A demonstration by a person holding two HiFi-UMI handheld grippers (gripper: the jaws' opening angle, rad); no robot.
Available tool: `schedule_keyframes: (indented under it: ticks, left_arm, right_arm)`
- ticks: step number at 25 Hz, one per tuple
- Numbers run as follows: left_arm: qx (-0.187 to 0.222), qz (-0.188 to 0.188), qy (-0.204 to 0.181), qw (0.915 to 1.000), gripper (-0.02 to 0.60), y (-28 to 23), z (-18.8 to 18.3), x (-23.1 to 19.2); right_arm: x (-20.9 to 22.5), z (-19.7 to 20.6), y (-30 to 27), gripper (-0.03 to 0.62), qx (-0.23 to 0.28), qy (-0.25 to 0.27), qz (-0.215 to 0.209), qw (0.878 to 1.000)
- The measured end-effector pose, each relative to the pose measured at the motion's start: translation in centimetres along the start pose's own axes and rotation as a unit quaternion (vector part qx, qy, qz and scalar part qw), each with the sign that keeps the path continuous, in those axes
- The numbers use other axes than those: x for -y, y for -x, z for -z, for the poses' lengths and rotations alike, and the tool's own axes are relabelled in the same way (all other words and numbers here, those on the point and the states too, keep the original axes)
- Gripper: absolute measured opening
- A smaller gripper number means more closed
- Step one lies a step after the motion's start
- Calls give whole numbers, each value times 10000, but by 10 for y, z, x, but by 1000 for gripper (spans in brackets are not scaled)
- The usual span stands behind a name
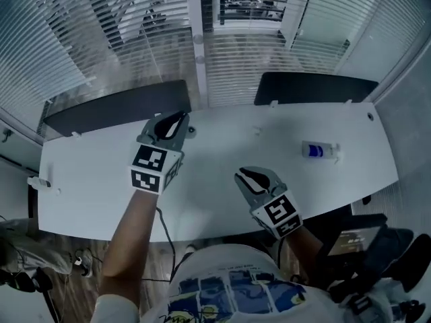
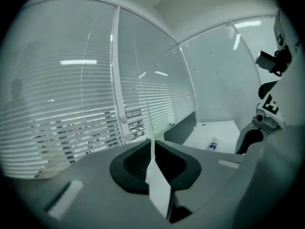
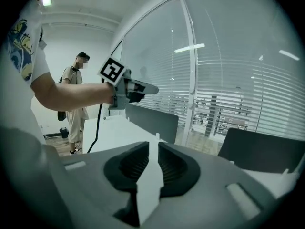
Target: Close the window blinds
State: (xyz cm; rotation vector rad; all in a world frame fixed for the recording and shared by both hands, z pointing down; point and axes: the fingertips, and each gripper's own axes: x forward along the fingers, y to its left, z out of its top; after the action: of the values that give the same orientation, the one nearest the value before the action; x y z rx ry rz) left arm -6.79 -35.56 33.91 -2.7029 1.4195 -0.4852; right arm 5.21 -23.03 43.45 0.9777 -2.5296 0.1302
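Blinds [image 1: 87, 39] run the whole window behind the table [image 1: 94, 180], all lowered. Slats on the left-centre stretch are tilted open with the outside showing through; the rest is hazy. Left dark panel [image 1: 118, 110] stands on the table's far edge. Your left gripper [image 1: 176, 123] is up over the table, aimed at the window, well short of the blinds. Its fingers are drawn together to a hairline with nothing in them. Cable [image 1: 166, 231] hangs below it, its lower end hidden behind your shirt [image 1: 229, 288]. Your right gripper [image 1: 246, 177] is nearer your side of the table, fingers pulled in to a thin slit, empty too. Right dark panel [image 1: 313, 87] stands behind it.

Only container: a small bottle [image 1: 318, 151] on the table, right of the right gripper and well apart. It has a blue label and looks to lie on its side; contents can't tell. Dark gear [image 1: 377, 254] at bottom right is cut by the frame and can't be made out.
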Motion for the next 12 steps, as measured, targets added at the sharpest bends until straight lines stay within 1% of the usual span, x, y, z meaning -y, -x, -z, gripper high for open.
schedule_keyframes:
  ticks: [2,4,6,9,11,12]
  left_arm:
    - [4,-260,-155,9995,31,-33,-15,-15]
    - [21,-567,-445,9974,31,-61,-29,-31]
    - [5,-866,-735,9935,37,-86,-43,-45]
    - [-157,-1230,-1123,9859,65,-122,-58,-66]
    - [-329,-1408,-1438,9790,102,-145,-61,-75]
    - [-421,-1488,-1625,9745,109,-156,-62,-78]
  right_arm:
    - [14,10,-1,48,-74,-92,-106,9999]
    - [24,21,-2,48,-140,-141,-231,9995]
    - [35,30,-2,48,-207,-156,-320,9992]
    - [53,37,-2,48,-290,-186,-362,9988]
    - [65,43,-1,48,-325,-225,-348,9986]
    - [72,46,-1,48,-336,-252,-338,9985]
